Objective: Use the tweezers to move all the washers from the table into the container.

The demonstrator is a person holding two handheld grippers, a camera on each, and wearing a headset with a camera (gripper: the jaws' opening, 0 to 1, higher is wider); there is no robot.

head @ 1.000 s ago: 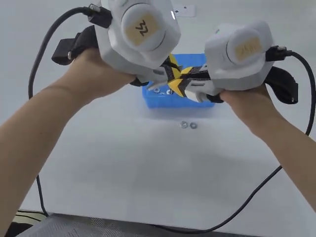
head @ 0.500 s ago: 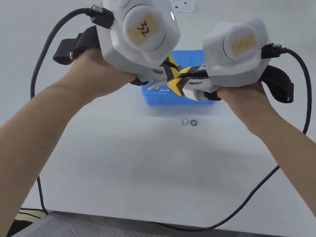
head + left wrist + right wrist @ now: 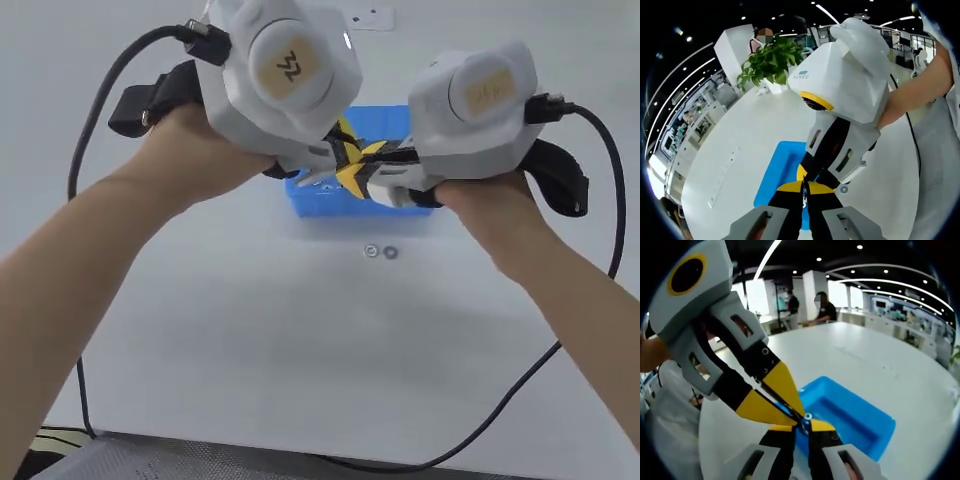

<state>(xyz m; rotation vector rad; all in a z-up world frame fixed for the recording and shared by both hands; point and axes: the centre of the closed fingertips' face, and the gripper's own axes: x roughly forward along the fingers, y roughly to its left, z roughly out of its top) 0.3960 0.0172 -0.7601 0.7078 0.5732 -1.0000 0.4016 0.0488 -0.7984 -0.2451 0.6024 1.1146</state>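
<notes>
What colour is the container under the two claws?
The container is bright blue; the right gripper view shows it best.

White faceted housings on the left gripper (image 3: 345,158) and right gripper (image 3: 352,180), each topped by a tan round disc (image 3: 290,60), the left gripper's with a black zigzag mark (image 3: 291,62); black jaws tipped yellow. Black cables (image 3: 98,112) and black wrist straps (image 3: 150,98) either side of the left gripper. Bare forearms (image 3: 70,290)

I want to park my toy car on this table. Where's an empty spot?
The big bare stretch of table between the two washers and the near edge is free, with the cable bordering its right side. It is crowded at the blue box, where the left gripper and right gripper meet above it.
</notes>
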